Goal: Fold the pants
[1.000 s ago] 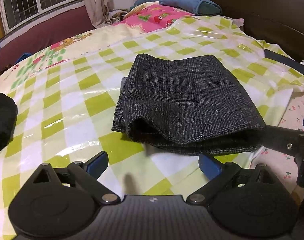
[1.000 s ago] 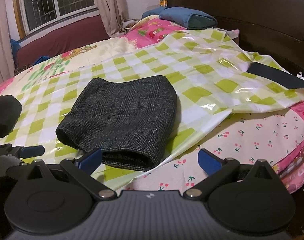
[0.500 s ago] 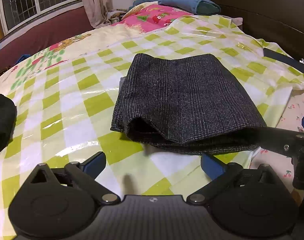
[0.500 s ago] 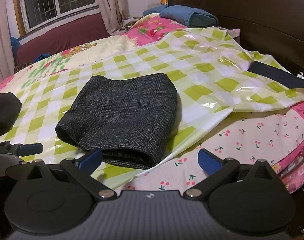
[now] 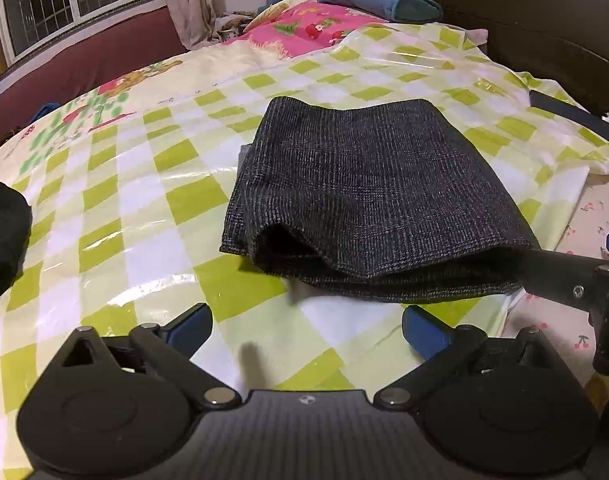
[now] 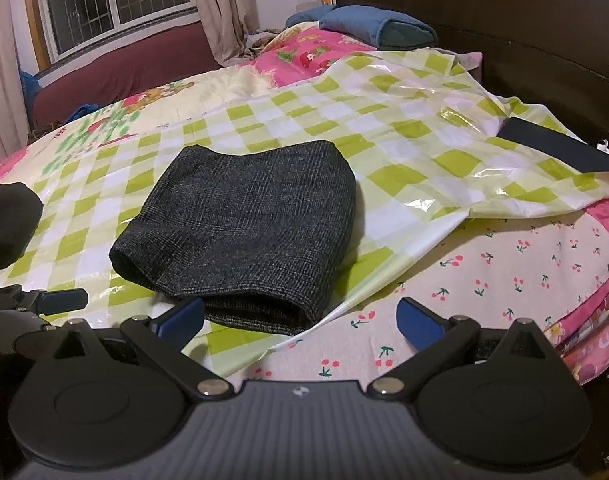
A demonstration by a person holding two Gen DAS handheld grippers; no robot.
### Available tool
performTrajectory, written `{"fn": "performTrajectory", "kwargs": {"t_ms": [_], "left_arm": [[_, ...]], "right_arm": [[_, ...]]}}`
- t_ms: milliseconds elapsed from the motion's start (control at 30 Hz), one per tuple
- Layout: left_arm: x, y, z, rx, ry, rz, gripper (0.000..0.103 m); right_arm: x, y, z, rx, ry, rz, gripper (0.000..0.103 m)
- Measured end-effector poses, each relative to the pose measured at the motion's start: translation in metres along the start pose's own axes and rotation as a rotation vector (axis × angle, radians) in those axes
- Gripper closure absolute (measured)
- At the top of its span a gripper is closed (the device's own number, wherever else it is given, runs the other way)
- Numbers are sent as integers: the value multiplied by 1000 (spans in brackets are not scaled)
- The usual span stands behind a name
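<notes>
The pants [image 5: 368, 204] lay folded into a compact stack on the checked sheet [image 5: 144, 208] over the bed, probably finished. Both left tongs [image 5: 307, 322] and right tongs [image 6: 300, 316] hung wide and empty, near its front edge.

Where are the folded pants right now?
The folded pants lie on the checkered sheet, centre of the left wrist view, ahead of both open grippers.

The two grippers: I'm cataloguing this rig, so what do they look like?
Both look alike. The left gripper and right gripper have a ribbed dark grey body with a small logo, two round black discs, black linkage arms with silver pivot pins, and blue fingertip pads. No cables or sleeves show.
</notes>
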State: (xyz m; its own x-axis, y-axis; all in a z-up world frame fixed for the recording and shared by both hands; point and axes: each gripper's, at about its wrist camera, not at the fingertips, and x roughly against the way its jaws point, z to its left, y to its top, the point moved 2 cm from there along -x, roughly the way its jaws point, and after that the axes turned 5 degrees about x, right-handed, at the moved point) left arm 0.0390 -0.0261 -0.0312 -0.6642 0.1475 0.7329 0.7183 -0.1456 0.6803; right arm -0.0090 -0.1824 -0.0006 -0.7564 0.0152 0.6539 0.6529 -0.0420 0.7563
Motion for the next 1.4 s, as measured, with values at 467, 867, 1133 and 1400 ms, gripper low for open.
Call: {"fn": "performTrajectory", "kwargs": {"t_ms": [467,867,1133,1400], "left_arm": [[-1,0,0,-2,-1,5,0],[-1,0,0,-3,-1,6,0],[-2,-1,0,-5,-1,5,0],[-2,-3,0,-12,-1,5,0]], "right_arm": [[-1,1,-1,0,1,7,1],[-3,-1,-1,1,3,13,1],[-4,-1,-2,0,4,17,1],[-5,-2,-2,1,5,19,1]]}}
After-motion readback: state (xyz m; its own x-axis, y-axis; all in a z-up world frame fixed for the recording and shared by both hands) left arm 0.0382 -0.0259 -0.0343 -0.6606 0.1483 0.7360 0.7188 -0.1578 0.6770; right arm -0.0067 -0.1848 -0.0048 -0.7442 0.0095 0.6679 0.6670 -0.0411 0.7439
